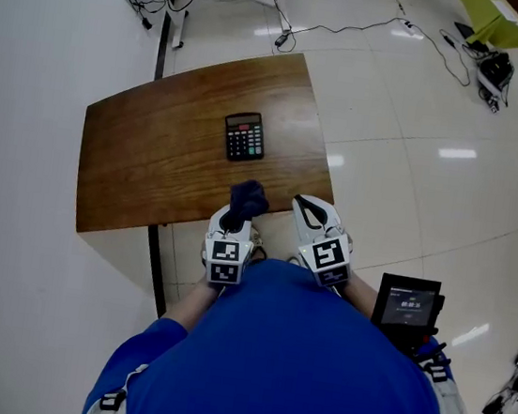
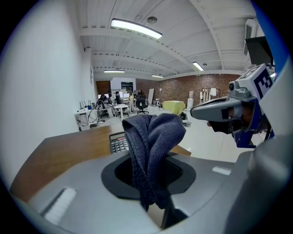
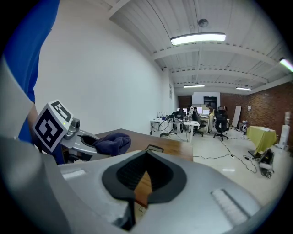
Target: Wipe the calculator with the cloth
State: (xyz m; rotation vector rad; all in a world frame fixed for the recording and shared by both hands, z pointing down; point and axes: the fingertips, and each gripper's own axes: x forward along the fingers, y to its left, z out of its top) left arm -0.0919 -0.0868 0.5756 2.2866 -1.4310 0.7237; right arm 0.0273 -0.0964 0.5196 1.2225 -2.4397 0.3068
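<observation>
At the front edge of the counter (image 1: 151,163) the left gripper (image 1: 237,215) pinches the soft, light cloth (image 1: 248,197), which will likely flop and drag, while the right gripper (image 1: 309,214), closed and empty, could steady the light, rigid calculator (image 1: 244,137) lying mid-counter by its side edges.

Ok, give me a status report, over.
Left gripper shut on cloth. Right gripper shut, empty. Calculator untouched on table, nothing blocking.
</observation>
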